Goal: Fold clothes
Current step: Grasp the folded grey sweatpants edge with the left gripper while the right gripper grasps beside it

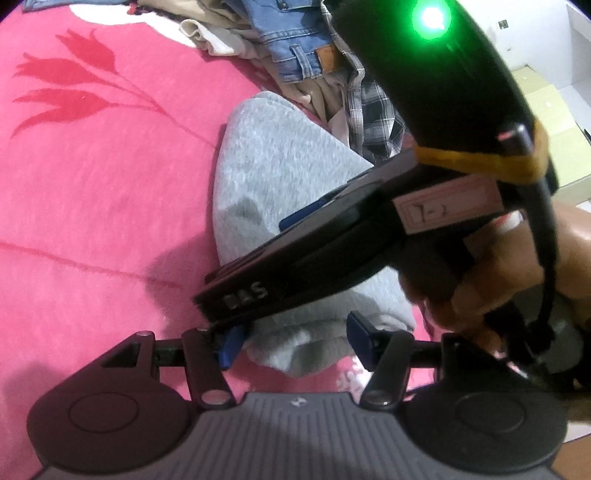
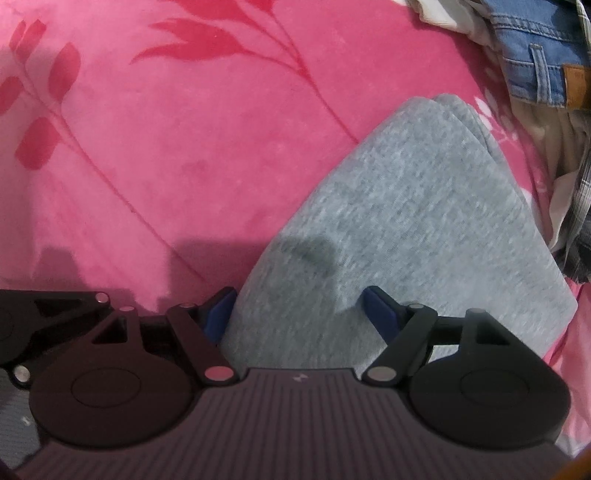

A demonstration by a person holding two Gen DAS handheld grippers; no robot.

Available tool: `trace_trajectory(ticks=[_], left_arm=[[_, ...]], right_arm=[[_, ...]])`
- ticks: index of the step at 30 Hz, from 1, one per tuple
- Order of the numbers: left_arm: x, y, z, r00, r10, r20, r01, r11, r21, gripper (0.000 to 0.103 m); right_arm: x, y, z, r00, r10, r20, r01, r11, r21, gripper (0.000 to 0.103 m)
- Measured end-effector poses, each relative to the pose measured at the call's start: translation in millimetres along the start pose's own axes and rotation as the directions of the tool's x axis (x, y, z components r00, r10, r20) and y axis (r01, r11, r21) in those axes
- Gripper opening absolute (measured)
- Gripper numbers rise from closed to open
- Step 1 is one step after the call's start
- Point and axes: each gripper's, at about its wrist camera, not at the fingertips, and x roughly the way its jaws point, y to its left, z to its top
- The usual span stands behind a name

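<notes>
The left gripper (image 1: 295, 341) has its jaws spread wide, and a bunched end of the grey garment (image 1: 280, 192) lies between its blue pads (image 1: 231, 345), which do not press on it. The right gripper (image 2: 301, 314) is also wide open above the same garment (image 2: 399, 221); its left pad (image 2: 218, 314) is just at the cloth's edge, and the other pad is over the cloth, so it holds nothing. In the left view the right gripper's body (image 1: 332, 254) crosses the picture from 3 o'clock toward the centre, held by a hand (image 1: 491, 280), with a green light (image 1: 432, 18) at 1 o'clock. The garment is folded into a thick flat bundle and rests on the pink blanket (image 2: 166, 147), which carries a red leaf pattern. Farther, at 1 o'clock in both views, a pile of clothes lies on the blanket: blue jeans (image 1: 295, 48), a plaid shirt (image 1: 373, 110) and some beige pieces (image 1: 221, 33). It lies near the garment; whether they touch I cannot tell.
</notes>
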Motion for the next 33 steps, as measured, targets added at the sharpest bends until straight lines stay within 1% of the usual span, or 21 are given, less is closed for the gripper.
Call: trace_trajectory(ticks=[2,5,6,8,9,10,12,13,15,17,18,20,24,26,28,30,33], left_arm=[[-10,6,-3,1.000,0.018,-0.011,-0.017,1.000,0.021,0.063],[-33,24,-6,0.997,0.079,-0.001,-0.079,0.997,0.003,0.072],[-41,29,-7,0.994,0.105,0.008,-0.105,0.994,-0.004,0.073],[-51,42,-1,0.991,0.130,0.025,-0.129,0.991,-0.044,0.073],[-54,47,3,0.990,0.133,0.037,-0.130,0.989,-0.071,0.073],[-54,54,8,0.991,0.125,0.051,-0.120,0.988,-0.096,0.073],[-50,64,22,0.992,0.097,0.075,-0.086,0.986,-0.144,0.073],[-51,68,25,0.994,0.067,0.085,-0.053,0.986,-0.159,0.073],[-41,73,38,0.996,-0.027,0.088,0.044,0.980,-0.196,0.073],[-26,79,52,0.993,-0.092,0.075,0.107,0.969,-0.221,0.073],[-19,78,58,0.992,-0.108,0.068,0.121,0.969,-0.215,0.073],[-5,73,69,0.993,-0.109,0.045,0.115,0.979,-0.167,0.073],[25,59,85,0.991,-0.133,-0.031,0.130,0.988,-0.085,0.073],[34,53,87,0.987,-0.149,-0.062,0.144,0.987,-0.070,0.073],[48,49,89,0.985,-0.146,-0.090,0.141,0.988,-0.060,0.073],[58,47,89,0.984,-0.144,-0.101,0.139,0.988,-0.063,0.073],[69,43,90,0.982,-0.157,-0.105,0.150,0.986,-0.078,0.074]], right_arm=[[1,2,-3,1.000,-0.012,0.005,0.012,1.000,-0.023,0.073],[0,3,-8,1.000,-0.019,0.016,0.019,0.999,-0.042,0.071],[0,3,-11,0.999,-0.021,0.024,0.022,0.999,-0.047,0.068],[-3,2,-17,0.999,-0.021,0.043,0.023,0.998,-0.051,0.062],[-5,0,-21,0.998,-0.019,0.054,0.021,0.999,-0.050,0.057],[-6,-1,-25,0.998,-0.016,0.065,0.019,0.999,-0.049,0.051],[-10,-4,-32,0.996,-0.011,0.088,0.015,0.999,-0.046,0.044],[-12,-5,-36,0.995,-0.009,0.099,0.013,0.999,-0.045,0.042],[-15,-8,-44,0.993,-0.005,0.122,0.011,0.999,-0.043,0.038],[-17,-10,-52,0.989,-0.004,0.148,0.010,0.999,-0.040,0.036],[-18,-10,-57,0.987,-0.004,0.161,0.010,0.999,-0.036,0.036],[-20,-12,-62,0.982,-0.001,0.187,0.006,1.000,-0.027,0.036],[-26,-18,-66,0.972,0.010,0.233,-0.010,1.000,-0.004,0.035],[-29,-21,-68,0.967,0.016,0.256,-0.018,1.000,0.008,0.035],[-32,-24,-70,0.960,0.020,0.279,-0.027,0.999,0.019,0.033],[-35,-27,-72,0.953,0.025,0.301,-0.036,0.999,0.029,0.032],[-39,-39,-83,0.933,0.072,0.354,-0.096,0.994,0.052,0.032]])
